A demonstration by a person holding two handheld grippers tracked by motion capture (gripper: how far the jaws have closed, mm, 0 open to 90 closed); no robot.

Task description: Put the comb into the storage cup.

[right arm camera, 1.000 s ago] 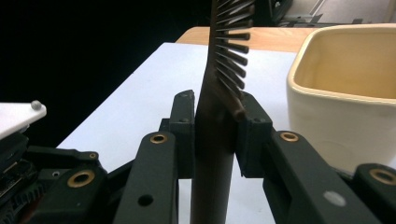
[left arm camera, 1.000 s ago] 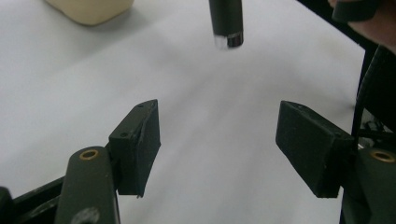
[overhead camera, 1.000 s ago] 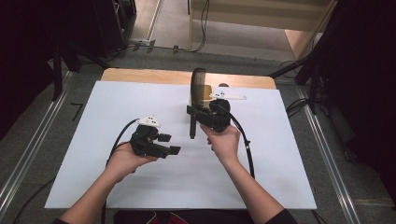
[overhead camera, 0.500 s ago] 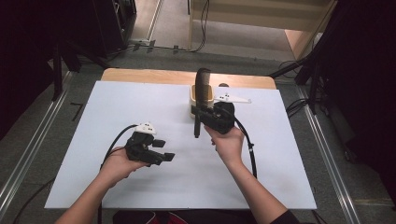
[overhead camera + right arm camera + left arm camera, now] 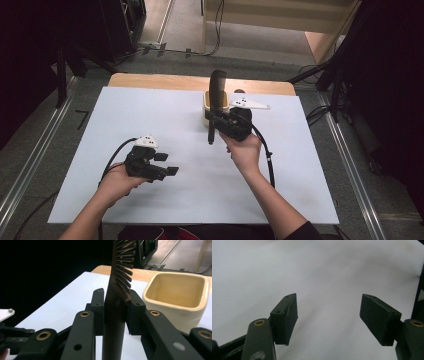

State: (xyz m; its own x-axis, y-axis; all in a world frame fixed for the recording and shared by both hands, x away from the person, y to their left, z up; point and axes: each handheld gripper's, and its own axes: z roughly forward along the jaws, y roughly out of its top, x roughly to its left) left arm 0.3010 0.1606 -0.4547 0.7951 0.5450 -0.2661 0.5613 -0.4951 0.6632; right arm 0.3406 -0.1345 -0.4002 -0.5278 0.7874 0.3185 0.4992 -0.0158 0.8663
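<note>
White table (image 5: 150, 115): right tool (image 5: 115, 312) grips comb (image 5: 113, 322).

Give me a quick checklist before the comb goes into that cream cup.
1. Right claw shut on the comb: ok, both pads press its dark handle.
2. Comb upright: ok, teeth end up and handle hanging below the claw in the high view.
3. Cream cup upright with nothing inside: ok as far as the visible part of the inside shows.
4. Comb lined up over the cup: cannot tell; it stands close beside it.
5. Left claw open and holding nothing: ok, above bare white table.
6. Left claw apart from the cup: ok.
</note>
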